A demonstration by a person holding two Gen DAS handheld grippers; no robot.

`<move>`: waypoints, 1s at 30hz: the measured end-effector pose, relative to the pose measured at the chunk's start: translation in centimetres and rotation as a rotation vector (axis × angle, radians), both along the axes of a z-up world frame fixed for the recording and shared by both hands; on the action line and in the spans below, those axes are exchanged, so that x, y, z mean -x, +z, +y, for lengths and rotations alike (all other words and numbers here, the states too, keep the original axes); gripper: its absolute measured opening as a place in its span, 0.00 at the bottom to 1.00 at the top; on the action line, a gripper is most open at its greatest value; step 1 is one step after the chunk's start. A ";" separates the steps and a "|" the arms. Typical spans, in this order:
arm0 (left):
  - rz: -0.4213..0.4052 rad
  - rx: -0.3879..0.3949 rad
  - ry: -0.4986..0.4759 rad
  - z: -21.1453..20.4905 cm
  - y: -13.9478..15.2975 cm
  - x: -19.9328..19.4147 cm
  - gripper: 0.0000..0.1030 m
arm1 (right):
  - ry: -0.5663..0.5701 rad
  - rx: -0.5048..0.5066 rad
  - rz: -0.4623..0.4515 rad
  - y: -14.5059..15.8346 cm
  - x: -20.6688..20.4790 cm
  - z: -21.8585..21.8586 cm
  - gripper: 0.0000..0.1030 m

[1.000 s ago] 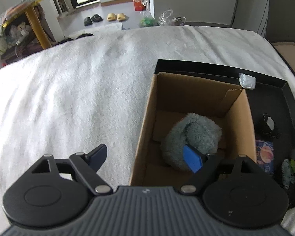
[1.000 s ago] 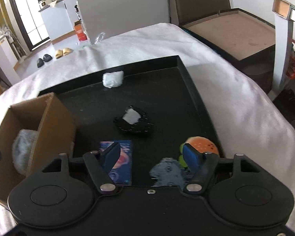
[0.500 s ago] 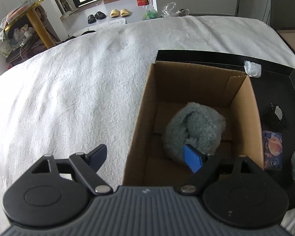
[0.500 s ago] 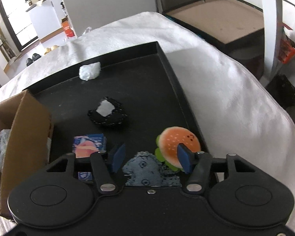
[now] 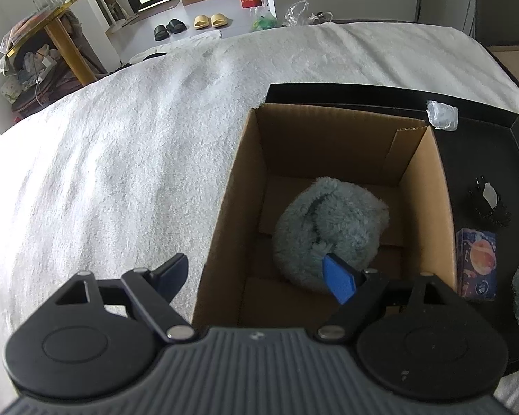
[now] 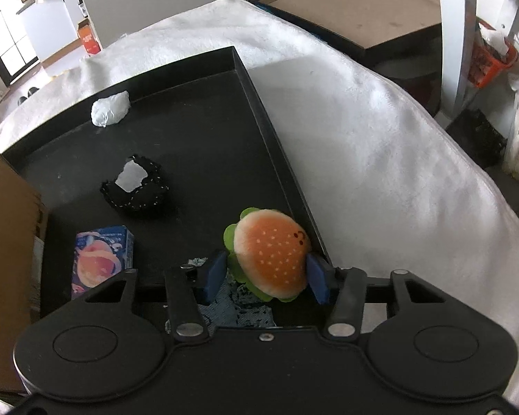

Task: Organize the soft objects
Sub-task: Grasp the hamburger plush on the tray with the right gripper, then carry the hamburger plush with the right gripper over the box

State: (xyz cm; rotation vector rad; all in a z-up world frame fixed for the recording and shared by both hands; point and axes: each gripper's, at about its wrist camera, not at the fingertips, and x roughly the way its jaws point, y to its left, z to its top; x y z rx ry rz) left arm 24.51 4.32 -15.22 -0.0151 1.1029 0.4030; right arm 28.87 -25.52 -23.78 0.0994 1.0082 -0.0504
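1. Orange and soft, the burger toy sits on the black tray near its right wall, between the blue pads of the right gripper; the jaws are closing on it, and the pads look right at its sides, but I cannot tell if they press yet.
2. The toy could pop out if the pads only catch its round edges, since it is squishy; the right pad is very near the tray wall and might bump it.
3. The blue cloth lies under the toy and could get pinched and come up too.
4. The left gripper has its fingers wide apart with nothing in them; one finger is over the white blanket, the other over the cardboard box, so it could knock the box wall if it drops.
5. The fluffy grey toy is already in the box.
6. Hard to see: the gripper body hides most of the cloth and the bottom of the burger toy; the box is cut off in the right view; I cannot tell what the white lump or the black thing is.
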 end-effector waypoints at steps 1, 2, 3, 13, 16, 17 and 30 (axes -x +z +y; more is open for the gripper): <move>0.000 -0.001 -0.001 0.0 0.0 0.0 0.81 | 0.001 0.013 -0.007 0.0 0.0 0.1 0.40; 0.000 0.000 -0.002 0.0 0.0 0.0 0.81 | 0.001 0.019 -0.015 0.0 0.1 0.2 0.38; -0.001 0.001 -0.001 0.0 0.0 0.0 0.81 | -0.003 0.015 -0.021 0.1 0.1 0.1 0.34; -0.016 0.024 0.004 0.8 0.5 0.6 0.81 | 0.025 -0.025 -0.095 2.0 0.6 0.8 0.22; -0.022 0.033 0.008 1.1 0.7 0.8 0.81 | 0.045 -0.047 -0.117 2.8 0.9 1.2 0.22; -0.023 0.036 0.005 1.2 0.7 0.9 0.81 | 0.055 -0.055 -0.123 3.1 1.0 1.4 0.22; -0.064 0.077 -0.020 2.7 1.6 2.3 0.81 | 0.182 -0.187 -0.195 6.9 2.3 4.3 0.22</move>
